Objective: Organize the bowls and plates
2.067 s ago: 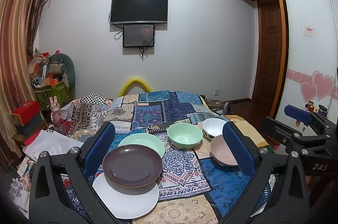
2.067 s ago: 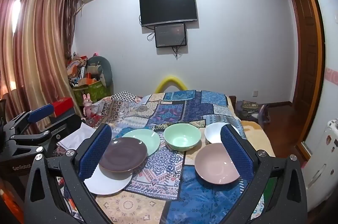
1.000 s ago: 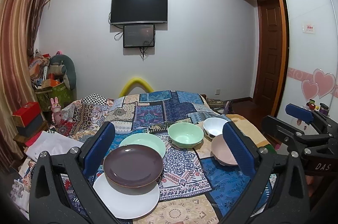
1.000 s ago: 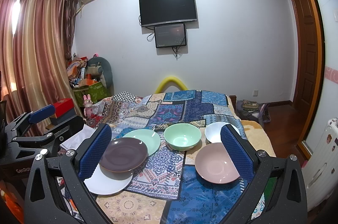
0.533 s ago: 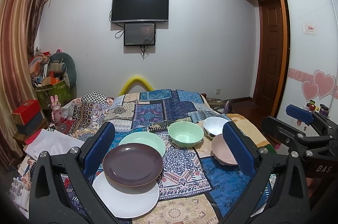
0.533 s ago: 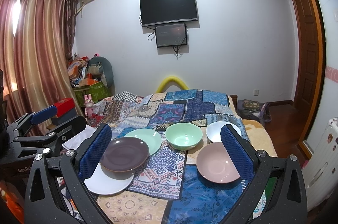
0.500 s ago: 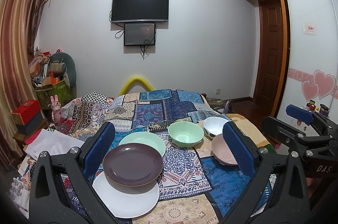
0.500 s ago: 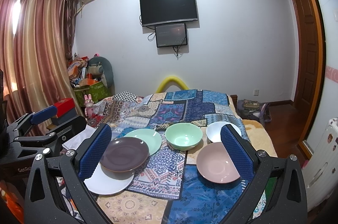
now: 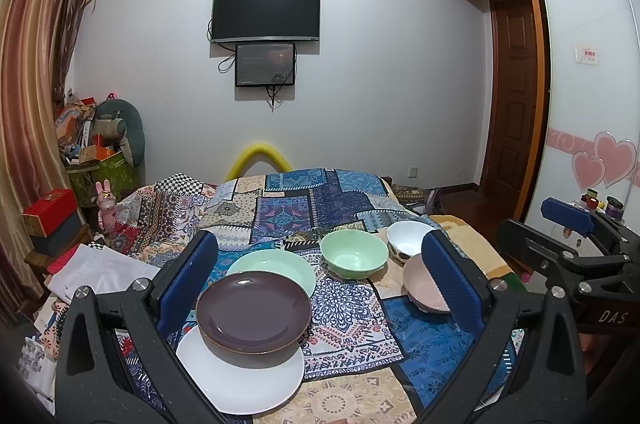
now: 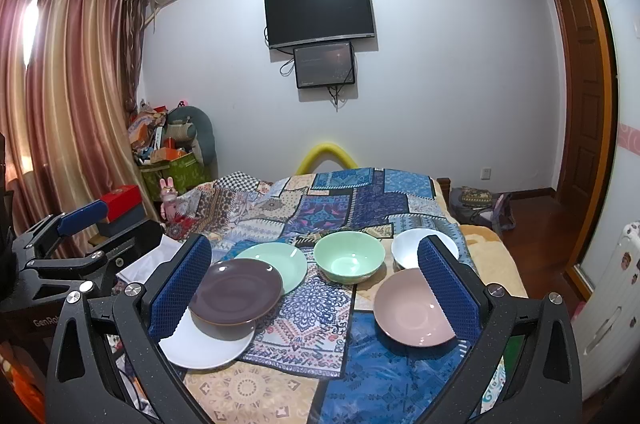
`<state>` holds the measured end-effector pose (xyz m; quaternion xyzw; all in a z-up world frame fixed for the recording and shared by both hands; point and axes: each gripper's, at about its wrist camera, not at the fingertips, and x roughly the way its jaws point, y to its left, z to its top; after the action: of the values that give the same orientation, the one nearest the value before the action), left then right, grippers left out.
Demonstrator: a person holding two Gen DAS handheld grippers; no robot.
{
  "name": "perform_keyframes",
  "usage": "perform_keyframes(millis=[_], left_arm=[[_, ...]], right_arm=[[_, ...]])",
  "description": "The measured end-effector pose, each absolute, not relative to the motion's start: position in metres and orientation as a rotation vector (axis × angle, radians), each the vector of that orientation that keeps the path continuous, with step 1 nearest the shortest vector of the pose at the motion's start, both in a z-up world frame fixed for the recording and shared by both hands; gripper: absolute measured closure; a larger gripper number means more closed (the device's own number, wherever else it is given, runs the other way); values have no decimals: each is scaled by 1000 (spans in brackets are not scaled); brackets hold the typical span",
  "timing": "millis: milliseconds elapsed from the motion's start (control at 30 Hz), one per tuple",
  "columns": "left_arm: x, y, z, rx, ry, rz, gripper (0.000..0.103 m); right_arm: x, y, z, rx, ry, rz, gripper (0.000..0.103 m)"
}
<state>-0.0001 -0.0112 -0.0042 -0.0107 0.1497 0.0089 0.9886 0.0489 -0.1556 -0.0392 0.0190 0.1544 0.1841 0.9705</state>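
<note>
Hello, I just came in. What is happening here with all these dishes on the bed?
A person holds two gripper tools over a bed covered with a patchwork quilt, to sort plates and bowls. Both the left tool and the right tool are open and hold nothing. On the left, a brown plate sits on a white plate, with a green plate behind. On the right are a green bowl, a white bowl and a pink bowl, each lying separately.

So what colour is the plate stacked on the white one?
Dark purple-brown plate, clearest in the left wrist view.
</note>
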Motion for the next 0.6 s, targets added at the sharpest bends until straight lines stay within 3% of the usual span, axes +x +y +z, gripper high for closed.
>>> perform_keyframes(millis=[600], left_arm=[[49,51,-41,-95,402,-2,0]], right_arm=[[92,-118,-67,40,423,373,0]])
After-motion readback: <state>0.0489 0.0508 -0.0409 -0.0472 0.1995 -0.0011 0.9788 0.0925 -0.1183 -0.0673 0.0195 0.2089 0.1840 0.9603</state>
